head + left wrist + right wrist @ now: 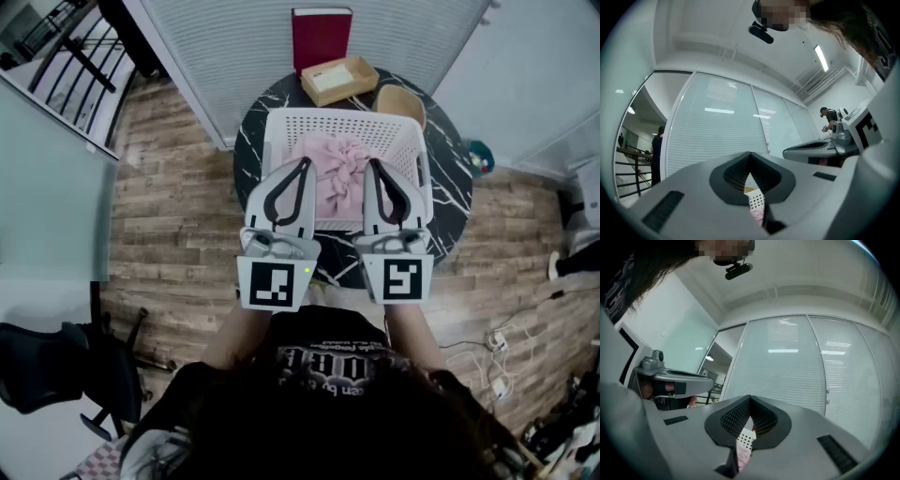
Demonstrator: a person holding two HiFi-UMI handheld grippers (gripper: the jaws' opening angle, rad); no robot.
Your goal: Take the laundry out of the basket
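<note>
- Over the near rim of the basket [281, 118], the left gripper [305, 161] and the right gripper [372, 161] hang side by side, both pointing away from the person and slightly upward.
- Left gripper's own view [750, 154]: the two jaw tips meet, with nothing pinched between them. Only a slit lower down stays clear.
- Right gripper's own view [750, 399]: the same, tips pressed together and no cloth caught.
- Through each slit a strip of the white perforated basket wall [757, 200] shows, with a bit of the pink laundry [758, 214] beneath it.
- From the head view the pink laundry [337, 173] lies bunched inside the basket, between and just beyond the two grippers. No part of it is raised or draped over the rim.
- The basket stands on a round black marbled table [249, 141], with a dark red book [322, 36], a cardboard box [339, 80] and a wooden bowl [403, 101] behind it.
- By my reading the task has not begun: all the laundry is in the basket and both tools would need to open before gripping.
- Hard to tell: whether the jaw tips touch the cloth or hover above it, how many pieces the pink heap holds, and what lies under it. The grippers cover the near part of the basket.
</note>
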